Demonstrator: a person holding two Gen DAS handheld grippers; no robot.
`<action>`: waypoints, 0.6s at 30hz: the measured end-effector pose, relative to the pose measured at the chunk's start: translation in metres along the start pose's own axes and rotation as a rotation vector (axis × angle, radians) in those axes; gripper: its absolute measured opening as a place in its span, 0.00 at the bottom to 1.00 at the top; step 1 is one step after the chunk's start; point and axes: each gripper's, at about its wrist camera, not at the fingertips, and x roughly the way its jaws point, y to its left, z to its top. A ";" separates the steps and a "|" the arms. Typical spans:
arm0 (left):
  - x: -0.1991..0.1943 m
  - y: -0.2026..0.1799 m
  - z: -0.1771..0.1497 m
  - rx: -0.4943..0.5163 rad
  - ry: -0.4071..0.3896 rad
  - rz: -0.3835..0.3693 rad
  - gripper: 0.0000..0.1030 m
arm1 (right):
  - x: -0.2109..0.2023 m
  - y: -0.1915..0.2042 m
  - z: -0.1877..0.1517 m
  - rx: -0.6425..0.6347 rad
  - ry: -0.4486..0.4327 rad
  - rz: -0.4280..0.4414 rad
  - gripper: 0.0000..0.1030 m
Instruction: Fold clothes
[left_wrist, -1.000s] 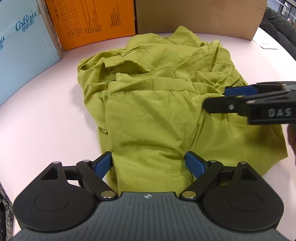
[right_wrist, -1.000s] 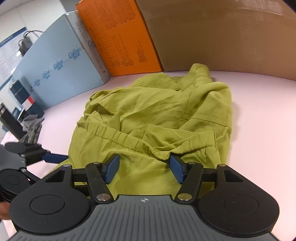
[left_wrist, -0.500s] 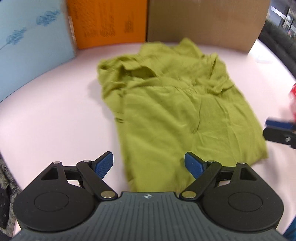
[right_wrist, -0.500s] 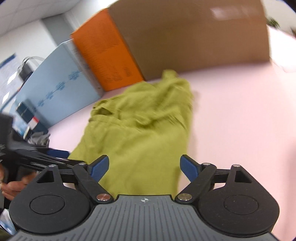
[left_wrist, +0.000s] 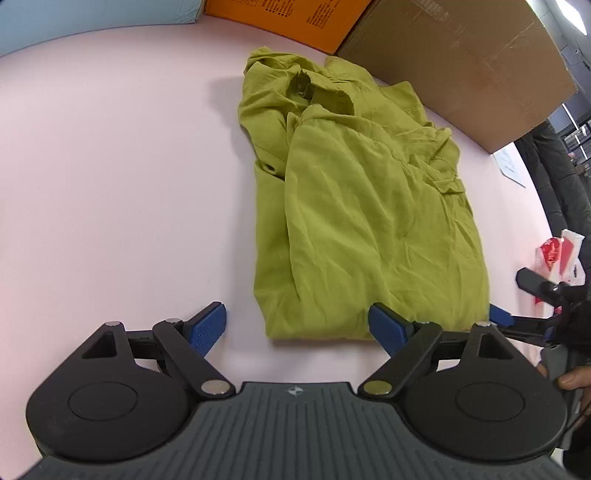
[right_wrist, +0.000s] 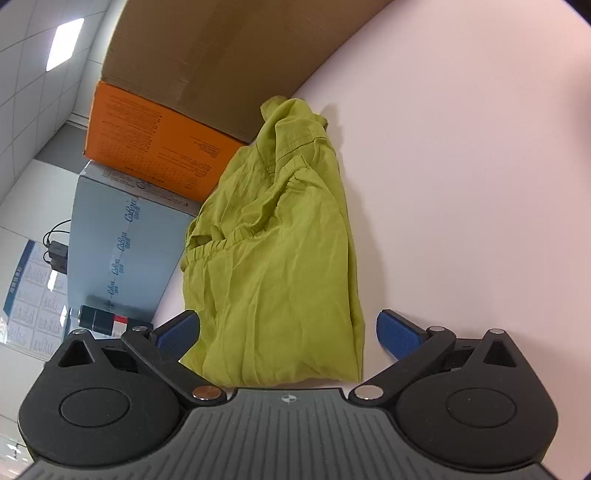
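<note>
An olive-green garment lies folded lengthwise in a long strip on the pink table, its crumpled waistband end by the boxes. My left gripper is open at the near hem, and its blue pads stand on either side of the cloth without pressing it. My right gripper sits at the near right corner of the garment. Its jaws are opening wide, and the cloth between them is untouched. In the left wrist view the right gripper comes in from the right, held by a hand.
A cardboard box, an orange box and a light blue box wall the far side of the table. A red and white packet and a paper sheet lie at the right edge.
Both grippers have drawn back along the garment to its near hem and rolled. The right jaws have spread from around a fold of cloth. The garment now lies flatter.
</note>
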 end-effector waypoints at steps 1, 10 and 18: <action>0.001 -0.002 0.002 0.007 -0.009 0.000 0.82 | 0.002 0.001 0.003 -0.003 0.009 0.001 1.00; 0.015 -0.026 0.018 0.121 -0.040 0.101 0.45 | 0.028 0.026 0.008 -0.178 0.027 -0.073 0.82; -0.006 -0.032 0.004 0.218 -0.067 0.060 0.09 | 0.030 0.017 -0.017 -0.092 0.096 -0.053 0.06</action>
